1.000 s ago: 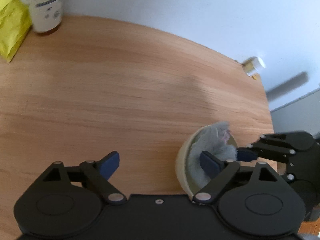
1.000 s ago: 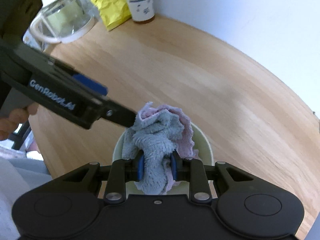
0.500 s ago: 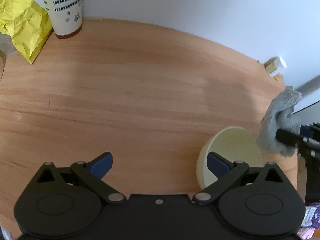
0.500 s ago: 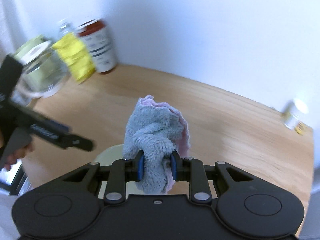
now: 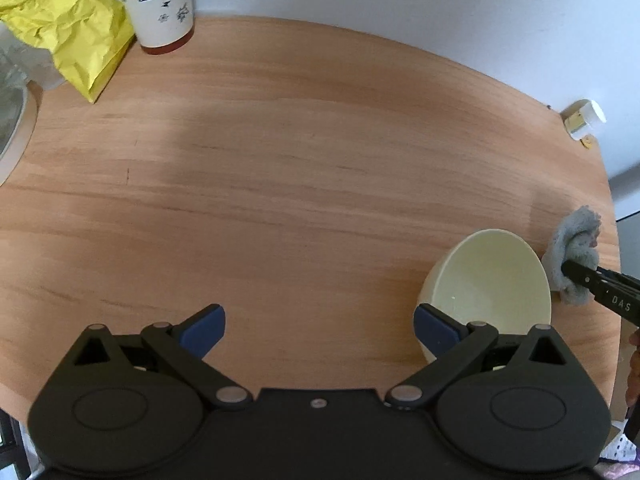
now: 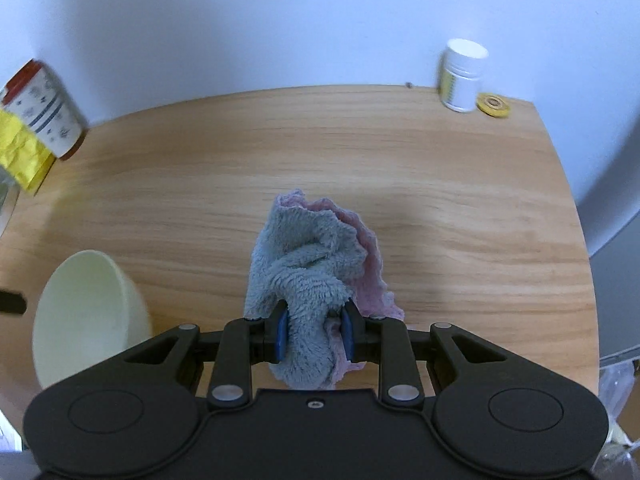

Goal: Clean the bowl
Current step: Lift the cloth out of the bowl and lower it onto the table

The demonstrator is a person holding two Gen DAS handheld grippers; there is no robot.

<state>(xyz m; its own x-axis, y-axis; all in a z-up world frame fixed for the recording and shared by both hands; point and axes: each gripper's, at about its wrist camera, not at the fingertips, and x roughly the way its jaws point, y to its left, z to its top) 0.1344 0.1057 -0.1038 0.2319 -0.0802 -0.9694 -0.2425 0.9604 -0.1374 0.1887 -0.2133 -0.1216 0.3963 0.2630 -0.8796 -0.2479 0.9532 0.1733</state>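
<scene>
A pale cream bowl (image 5: 486, 280) (image 6: 86, 312) stands upright on the wooden table (image 5: 280, 184), with nothing inside it. My left gripper (image 5: 318, 330) hangs wide open just above the table; its right finger (image 5: 434, 330) lies against the bowl's near left side, and nothing is between the pads. My right gripper (image 6: 314, 336) is shut on a bunched grey and pink cloth (image 6: 316, 276), held over the table to the right of the bowl. In the left wrist view the cloth (image 5: 574, 252) shows beside the bowl's right rim.
At the back left stand a white patterned tumbler (image 5: 160, 0) and a crumpled yellow bag (image 5: 68, 32), with a glass lid's edge (image 5: 12, 128) at the far left. A white pill bottle (image 6: 462, 76) and a yellow disc (image 6: 495, 105) sit at the back right corner.
The right gripper lifted the cloth out of the bowl and carried it to the bowl's right side. The left gripper opened a little wider; the bowl now shows bare inside.
</scene>
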